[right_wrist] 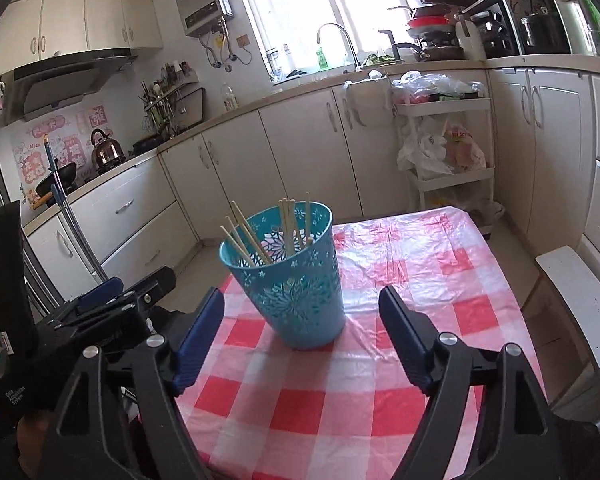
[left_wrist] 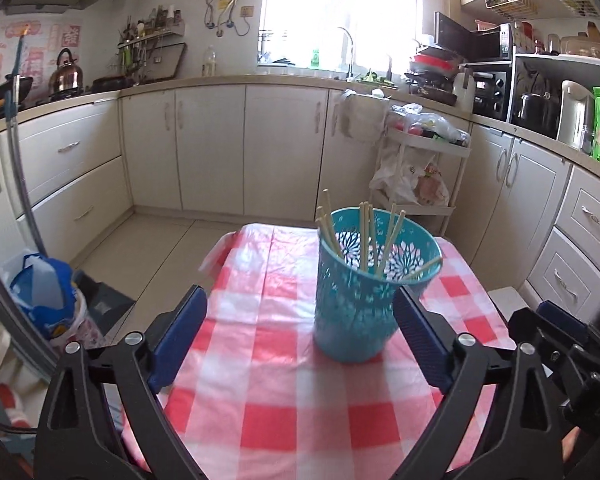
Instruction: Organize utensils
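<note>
Bench under red-check cloth. Teal basket upright at centre, toward 12 o'clock; chopsticks inside.

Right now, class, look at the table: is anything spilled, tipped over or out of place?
Nothing stands out. The teal basket stands upright on the checked tablecloth, and the chopsticks all sit inside it, leaning at different angles. No utensil lies loose on the cloth. The cloth is only slightly wrinkled at its far end.

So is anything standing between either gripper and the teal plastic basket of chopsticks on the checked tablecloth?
Nothing visible. The teal perforated plastic basket holding the pale wooden chopsticks stands alone on the red-and-white checked tablecloth. The right gripper and left gripper are both open, with only bare cloth before them.
</note>
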A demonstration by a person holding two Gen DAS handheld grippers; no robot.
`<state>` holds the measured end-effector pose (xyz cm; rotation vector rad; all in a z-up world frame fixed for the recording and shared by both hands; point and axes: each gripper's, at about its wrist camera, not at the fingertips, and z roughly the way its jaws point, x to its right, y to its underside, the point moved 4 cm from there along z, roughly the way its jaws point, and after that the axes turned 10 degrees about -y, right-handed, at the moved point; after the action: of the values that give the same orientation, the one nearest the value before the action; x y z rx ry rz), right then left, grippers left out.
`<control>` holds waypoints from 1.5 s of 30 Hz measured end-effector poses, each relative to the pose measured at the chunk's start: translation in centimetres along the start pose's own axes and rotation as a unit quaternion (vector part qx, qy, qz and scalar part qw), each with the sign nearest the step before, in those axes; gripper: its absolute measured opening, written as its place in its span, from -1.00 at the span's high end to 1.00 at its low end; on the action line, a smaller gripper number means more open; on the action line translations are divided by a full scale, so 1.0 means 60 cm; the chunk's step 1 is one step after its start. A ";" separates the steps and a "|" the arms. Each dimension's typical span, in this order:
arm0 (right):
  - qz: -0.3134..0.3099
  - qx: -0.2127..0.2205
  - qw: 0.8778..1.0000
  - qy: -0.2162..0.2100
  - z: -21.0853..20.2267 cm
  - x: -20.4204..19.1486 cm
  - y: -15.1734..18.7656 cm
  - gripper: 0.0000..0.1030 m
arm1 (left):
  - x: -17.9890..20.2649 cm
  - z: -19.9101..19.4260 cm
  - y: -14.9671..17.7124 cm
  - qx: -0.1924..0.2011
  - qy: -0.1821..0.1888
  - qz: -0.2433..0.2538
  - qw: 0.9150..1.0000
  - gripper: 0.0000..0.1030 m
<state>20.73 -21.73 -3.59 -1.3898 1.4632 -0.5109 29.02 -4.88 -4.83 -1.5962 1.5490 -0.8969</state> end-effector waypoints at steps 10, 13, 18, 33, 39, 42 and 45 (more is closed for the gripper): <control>-0.001 -0.008 1.000 0.029 -0.123 -0.049 0.037 -0.84 | -0.043 -0.123 0.036 -0.021 -0.022 0.007 1.000 -0.85; -0.003 -0.015 0.999 0.032 -0.153 -0.070 0.048 -0.86 | -0.048 -0.155 0.051 -0.034 -0.029 0.011 0.999 -0.85; -0.011 -0.028 0.999 0.029 -0.199 -0.102 0.083 -0.86 | -0.053 -0.209 0.073 -0.042 -0.040 0.033 0.998 -0.85; -0.001 -0.058 0.997 0.044 -0.248 -0.119 0.173 -0.86 | -0.081 -0.294 0.116 -0.064 -0.028 0.014 0.997 -0.85; -0.002 -0.066 0.997 0.041 -0.241 -0.123 0.182 -0.86 | -0.072 -0.301 0.118 -0.059 -0.026 0.023 0.998 -0.85; 0.007 -0.073 0.996 0.041 -0.236 -0.118 0.187 -0.86 | -0.076 -0.306 0.123 -0.059 -0.019 0.016 0.998 -0.85; 0.011 -0.072 0.997 0.041 -0.237 -0.117 0.189 -0.86 | -0.079 -0.310 0.126 -0.053 -0.024 0.011 0.998 -0.85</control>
<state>1.82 -17.13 -4.82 -1.4781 1.6060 -0.4608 8.96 -0.80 -2.19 -1.6593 1.6010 -0.7712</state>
